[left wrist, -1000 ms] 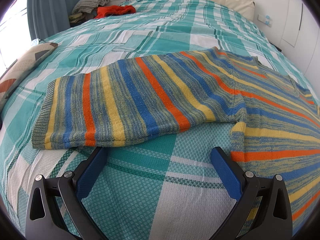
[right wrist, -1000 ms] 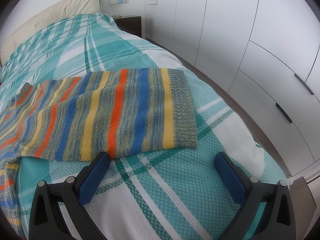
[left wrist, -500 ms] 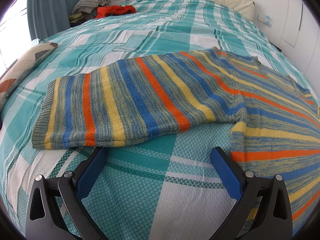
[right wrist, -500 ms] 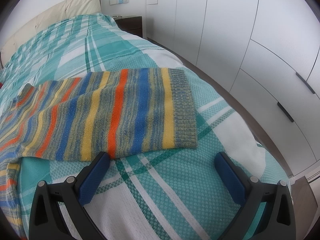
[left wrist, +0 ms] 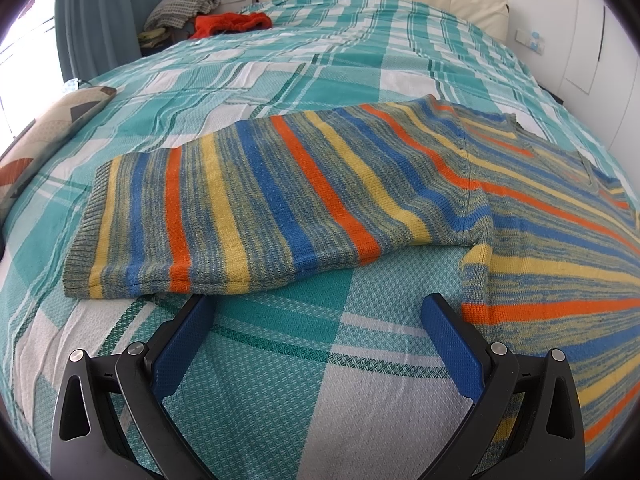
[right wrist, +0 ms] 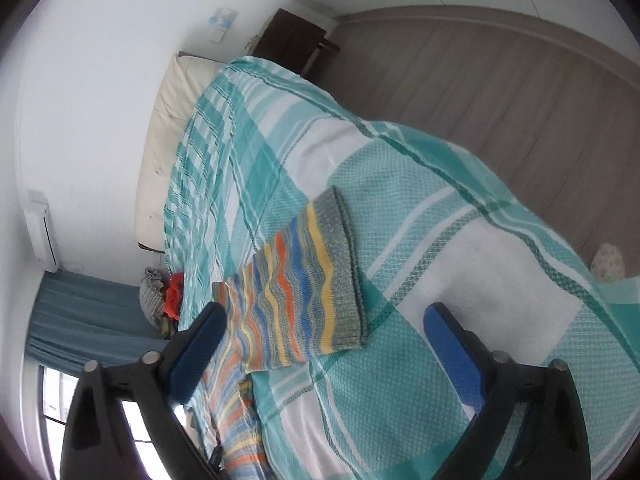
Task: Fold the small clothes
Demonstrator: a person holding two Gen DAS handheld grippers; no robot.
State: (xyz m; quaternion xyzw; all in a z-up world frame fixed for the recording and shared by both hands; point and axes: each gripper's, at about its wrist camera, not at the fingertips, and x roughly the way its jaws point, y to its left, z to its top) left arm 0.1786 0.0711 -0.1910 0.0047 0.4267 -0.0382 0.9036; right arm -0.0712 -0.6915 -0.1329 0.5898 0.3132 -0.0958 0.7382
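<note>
Striped sweater lies flat on the plaid bedspread. Left claw gapes wide, gripping nothing. Right claw is closing, pads still apart over the sleeve cuff.

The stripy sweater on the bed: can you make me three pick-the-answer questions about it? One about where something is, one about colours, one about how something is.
1. Where does the stripy sweater lie?
A. on the floor
B. on the checked bedspread
C. on a chair

2. Which colour is the cuff of its sleeve?
A. grey
B. pink
C. white

3. How is the left hand-held gripper?
A. shut on the sleeve
B. holding a sock
C. open, holding nothing

Answers:
1. B, teal and white checks show all round it.
2. A, the ribbed end has no bright stripe.
3. C, only bedspread shows between its blue pads.
</note>
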